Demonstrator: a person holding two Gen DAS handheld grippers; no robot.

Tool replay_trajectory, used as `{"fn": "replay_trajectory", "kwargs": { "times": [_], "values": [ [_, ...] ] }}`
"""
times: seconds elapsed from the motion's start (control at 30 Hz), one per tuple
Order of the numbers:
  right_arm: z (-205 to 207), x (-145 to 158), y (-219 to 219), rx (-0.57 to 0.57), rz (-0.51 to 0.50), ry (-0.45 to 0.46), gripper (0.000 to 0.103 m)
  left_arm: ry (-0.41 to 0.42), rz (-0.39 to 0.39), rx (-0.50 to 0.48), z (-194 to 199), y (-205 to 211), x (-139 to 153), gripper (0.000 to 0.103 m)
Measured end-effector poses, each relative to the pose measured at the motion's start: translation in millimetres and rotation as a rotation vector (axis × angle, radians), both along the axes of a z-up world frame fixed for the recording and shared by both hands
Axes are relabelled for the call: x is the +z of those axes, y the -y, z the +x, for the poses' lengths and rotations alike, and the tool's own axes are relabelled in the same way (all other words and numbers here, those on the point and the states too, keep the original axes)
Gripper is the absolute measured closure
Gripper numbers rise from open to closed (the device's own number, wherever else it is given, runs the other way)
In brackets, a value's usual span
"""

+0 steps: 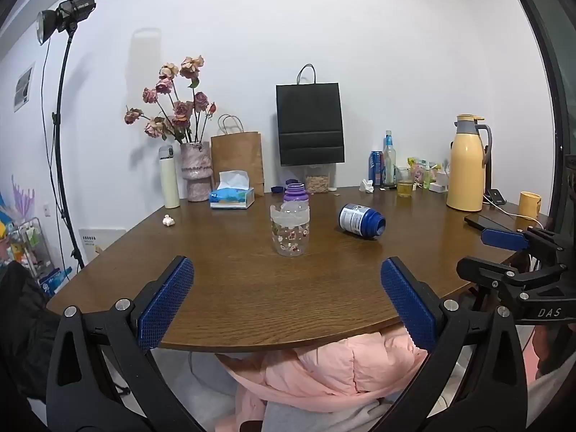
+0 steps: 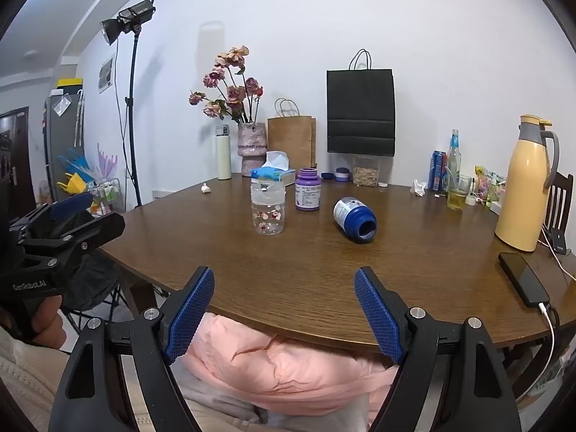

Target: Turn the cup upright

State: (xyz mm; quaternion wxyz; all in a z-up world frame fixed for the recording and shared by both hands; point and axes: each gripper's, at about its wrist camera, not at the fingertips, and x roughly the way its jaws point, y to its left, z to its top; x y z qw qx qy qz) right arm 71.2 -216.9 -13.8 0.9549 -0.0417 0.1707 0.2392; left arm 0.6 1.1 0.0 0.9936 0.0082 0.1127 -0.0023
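Observation:
A blue cup-like bottle lies on its side on the round brown table, its open mouth turned toward the front right. Left of it a clear flower-printed jar stands on end, and a purple bottle stands upright behind it. My left gripper hangs open and empty over the table's near edge, in line with the clear jar. At the near edge my right gripper is also open with nothing in it, well short of the blue bottle.
Along the back stand a flower vase, tissue box, paper bags, a yellow thermos jug, a glass of yellow drink and cans. A phone on a cable lies at the right edge. A pink jacket lies under the table's front.

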Motion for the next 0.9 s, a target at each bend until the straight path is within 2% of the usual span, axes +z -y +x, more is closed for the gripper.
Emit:
{"fn": "replay_trajectory", "kwargs": {
  "times": [0.23, 0.9],
  "values": [
    [0.1, 0.2, -0.3, 0.0, 0.006, 0.006, 0.018, 0.01, 0.026, -0.002, 0.5, 0.3, 0.4, 0.0],
    [-0.9, 0.6, -1.2, 0.008, 0.004, 0.013, 0.019, 0.012, 0.031, -0.015, -0.4, 5.2, 2.0, 0.0]
  ]
}}
